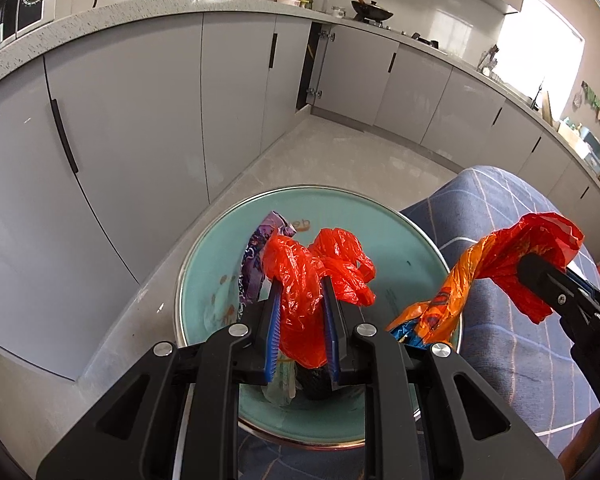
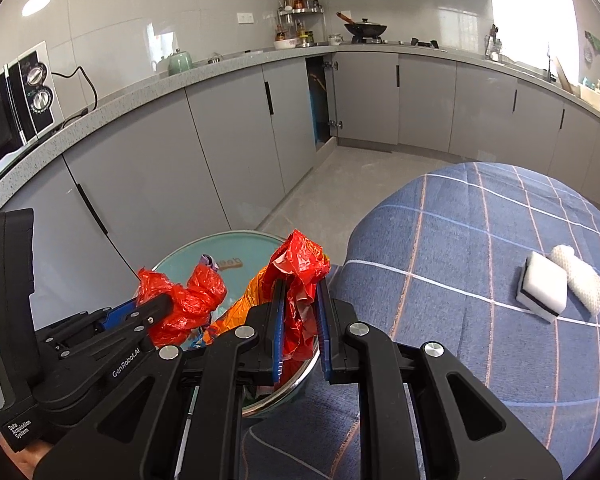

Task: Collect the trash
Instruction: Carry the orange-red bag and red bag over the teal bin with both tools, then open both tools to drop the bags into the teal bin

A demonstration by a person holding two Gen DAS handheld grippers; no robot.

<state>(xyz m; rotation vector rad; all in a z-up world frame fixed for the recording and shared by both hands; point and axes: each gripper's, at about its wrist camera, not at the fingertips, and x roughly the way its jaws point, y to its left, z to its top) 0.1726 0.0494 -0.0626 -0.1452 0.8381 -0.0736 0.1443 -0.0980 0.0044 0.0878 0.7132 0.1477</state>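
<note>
I'm seeing the bin [image 1: 204, 264] mouth mostly blocked: red bag [image 1: 300, 280] bunched in the middle, a purple wrapper [image 1: 256, 256] standing at its left. The checked table [image 2: 480, 240] edge is crowding the bin's right rim. The cabinets [image 1: 140, 140] are walling off the left, leaving a narrow floor [image 1: 340, 152] strip running ahead, clear. On the table, two sponges [image 2: 556, 284] are sitting well right; the near cloth is lying open.

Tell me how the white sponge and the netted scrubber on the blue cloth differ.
The white sponge is a smooth, square-edged block with a dark layer along its lower edge; the netted scrubber is rounded, bumpy and cream all over. The sponge lies nearer the camera, and the scrubber rests against its far side. Both are pale and lie loose on the blue checked cloth.
</note>
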